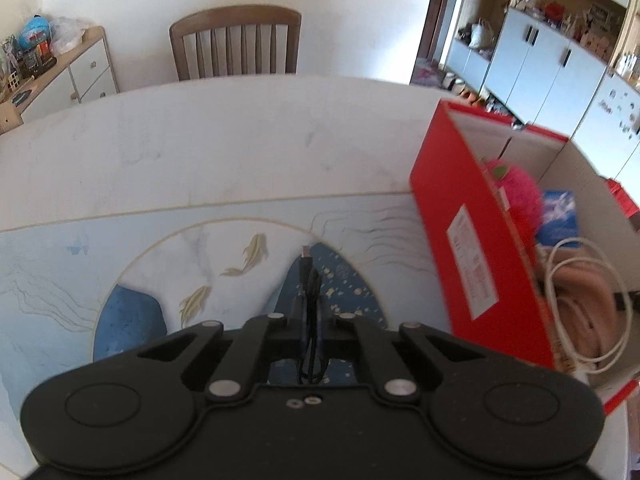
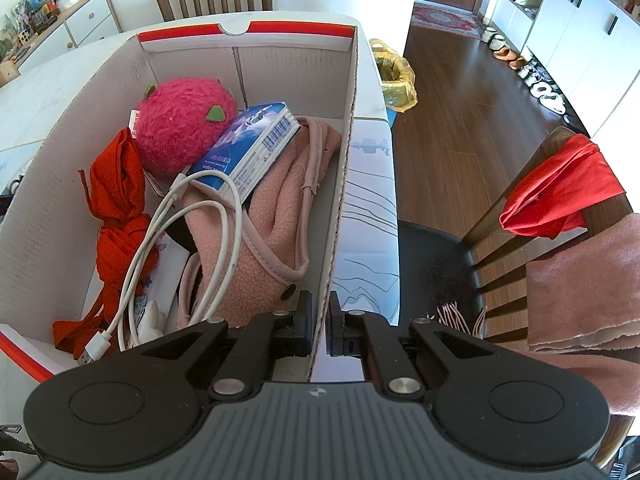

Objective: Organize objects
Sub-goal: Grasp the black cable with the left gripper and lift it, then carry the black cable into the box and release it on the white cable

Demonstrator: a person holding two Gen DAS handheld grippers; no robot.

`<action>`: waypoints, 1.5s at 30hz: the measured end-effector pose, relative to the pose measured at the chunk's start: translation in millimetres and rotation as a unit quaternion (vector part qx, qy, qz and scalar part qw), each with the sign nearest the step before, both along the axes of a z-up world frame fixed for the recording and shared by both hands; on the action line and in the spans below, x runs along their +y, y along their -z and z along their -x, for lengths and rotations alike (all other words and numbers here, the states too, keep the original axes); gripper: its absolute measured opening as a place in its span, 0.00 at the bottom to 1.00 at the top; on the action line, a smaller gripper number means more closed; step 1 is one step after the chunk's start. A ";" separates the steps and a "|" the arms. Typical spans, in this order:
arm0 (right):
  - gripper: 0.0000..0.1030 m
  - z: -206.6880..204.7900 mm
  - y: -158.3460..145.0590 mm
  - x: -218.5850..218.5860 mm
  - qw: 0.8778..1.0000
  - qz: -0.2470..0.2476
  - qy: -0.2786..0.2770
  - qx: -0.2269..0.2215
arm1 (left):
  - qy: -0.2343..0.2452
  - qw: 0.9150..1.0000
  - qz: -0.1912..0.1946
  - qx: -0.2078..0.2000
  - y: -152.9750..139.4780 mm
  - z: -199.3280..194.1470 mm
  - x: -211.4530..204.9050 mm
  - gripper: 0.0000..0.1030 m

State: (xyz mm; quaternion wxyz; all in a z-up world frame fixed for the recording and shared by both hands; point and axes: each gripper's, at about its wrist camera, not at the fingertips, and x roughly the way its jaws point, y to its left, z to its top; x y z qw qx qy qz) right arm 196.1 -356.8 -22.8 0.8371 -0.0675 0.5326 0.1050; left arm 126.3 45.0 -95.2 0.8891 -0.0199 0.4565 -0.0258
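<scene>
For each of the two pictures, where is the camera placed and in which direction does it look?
Left wrist: on the left hand-held gripper, looking down over the table toward a chair; its fingers pinch a black cable.
Right wrist: on the right hand-held gripper, looking down into the red box; its fingers clamp the box wall.
Shared: the box, pink plush ball, white cable.

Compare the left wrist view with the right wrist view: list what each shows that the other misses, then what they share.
Left wrist only: the left gripper shut on a black cable above the fish-pattern mat.

Right wrist only: the right gripper clamping the box wall, a red cloth, a bin bag.

Both: the red box, pink plush, white cable, blue packet, pink fleece.
</scene>
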 end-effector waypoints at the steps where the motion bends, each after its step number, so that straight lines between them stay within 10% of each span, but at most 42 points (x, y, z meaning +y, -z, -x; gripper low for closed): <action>1: 0.06 0.0 0.1 -0.1 1.000 0.000 0.000 0.000 | 0.001 1.000 0.003 -0.005 -3.5 1.6 0.0 0.01; 21: 0.06 0.5 -2.1 -0.9 1.000 0.001 0.000 -0.001 | 0.042 0.992 0.036 -0.117 -90.6 17.3 -17.5 0.00; 45: 0.06 -2.1 -0.6 4.3 1.000 0.000 0.000 -0.002 | 0.203 0.963 0.114 -0.138 -148.6 21.5 -95.0 0.00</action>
